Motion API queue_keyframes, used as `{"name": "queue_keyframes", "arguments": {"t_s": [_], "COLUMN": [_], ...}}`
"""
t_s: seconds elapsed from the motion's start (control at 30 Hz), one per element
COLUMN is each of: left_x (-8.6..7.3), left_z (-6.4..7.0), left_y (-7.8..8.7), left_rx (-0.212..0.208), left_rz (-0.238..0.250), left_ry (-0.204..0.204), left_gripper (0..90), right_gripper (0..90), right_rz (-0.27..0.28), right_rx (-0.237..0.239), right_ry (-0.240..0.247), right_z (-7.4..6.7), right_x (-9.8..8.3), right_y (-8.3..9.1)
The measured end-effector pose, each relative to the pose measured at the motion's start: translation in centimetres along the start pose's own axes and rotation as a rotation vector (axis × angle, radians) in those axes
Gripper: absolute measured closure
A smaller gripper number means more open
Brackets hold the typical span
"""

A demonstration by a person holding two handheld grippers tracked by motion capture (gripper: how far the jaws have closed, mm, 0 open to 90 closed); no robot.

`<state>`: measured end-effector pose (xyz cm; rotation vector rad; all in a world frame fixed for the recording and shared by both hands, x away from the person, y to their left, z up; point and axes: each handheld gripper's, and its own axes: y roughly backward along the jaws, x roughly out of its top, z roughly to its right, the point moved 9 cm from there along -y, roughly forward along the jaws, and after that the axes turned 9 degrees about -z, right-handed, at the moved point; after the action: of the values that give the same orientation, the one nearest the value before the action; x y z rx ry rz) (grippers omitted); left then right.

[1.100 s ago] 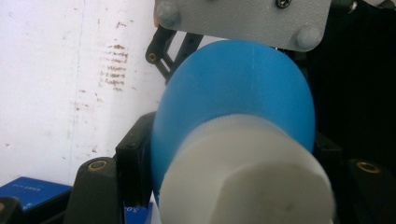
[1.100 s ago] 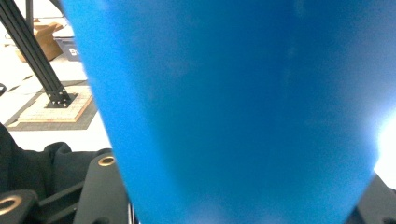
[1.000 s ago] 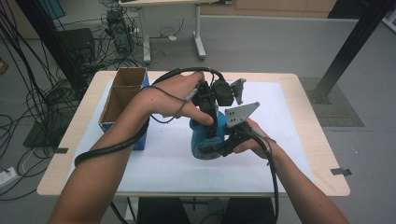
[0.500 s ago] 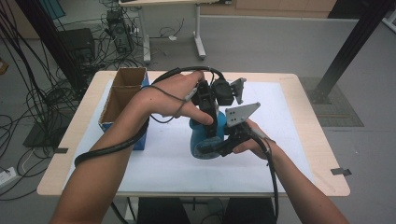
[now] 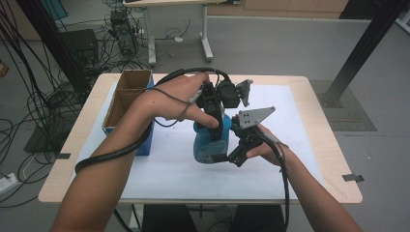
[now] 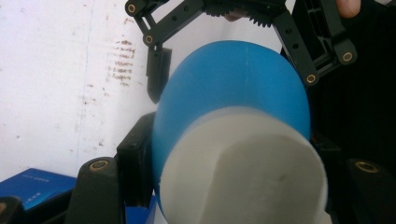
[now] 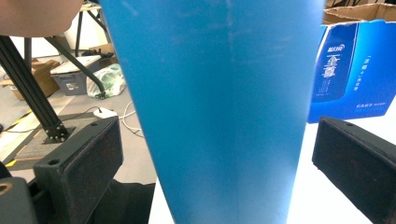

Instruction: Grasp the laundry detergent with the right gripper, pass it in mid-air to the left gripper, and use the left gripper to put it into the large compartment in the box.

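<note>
In the high view, the blue cone-shaped part (image 5: 211,140) stood at table (image 5: 309,164) centre, the open cardboard box (image 5: 126,99) at 9 o'clock of it. The left gripper (image 5: 215,113) pinched its top; the right gripper (image 5: 231,157) sat at its 4 o'clock.

In the left gripper view, both jaws pressed the part (image 6: 233,93), white end nearest.

In the right gripper view, the jaws had just been opening and stood spread, clear of the part (image 7: 219,102) between them.

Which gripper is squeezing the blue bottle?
The left gripper, clamped on the blue bottle from above. The right gripper has just opened; its fingers stand apart.
</note>
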<state>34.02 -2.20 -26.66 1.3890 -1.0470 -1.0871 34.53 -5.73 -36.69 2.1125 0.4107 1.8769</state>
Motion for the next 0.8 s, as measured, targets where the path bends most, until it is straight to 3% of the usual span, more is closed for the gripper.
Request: {"name": "queue_keyframes", "arguments": {"t_s": [0.4, 0.8], "left_x": [-0.4, -0.8], "left_z": [-0.3, -0.3], "left_y": [-0.1, 0.0], "left_rx": [-0.004, 0.003], "left_rz": [-0.007, -0.005], "left_ry": [0.008, 0.016], "left_gripper": [36.5, 36.5], "right_gripper": [3.0, 3.2], "right_rz": [-0.004, 0.001], "right_rx": [-0.004, -0.032], "right_ry": [-0.002, -0.018], "right_z": [0.2, 0.8], "right_x": [-0.6, -1.8], "right_y": [0.3, 2.4]}}
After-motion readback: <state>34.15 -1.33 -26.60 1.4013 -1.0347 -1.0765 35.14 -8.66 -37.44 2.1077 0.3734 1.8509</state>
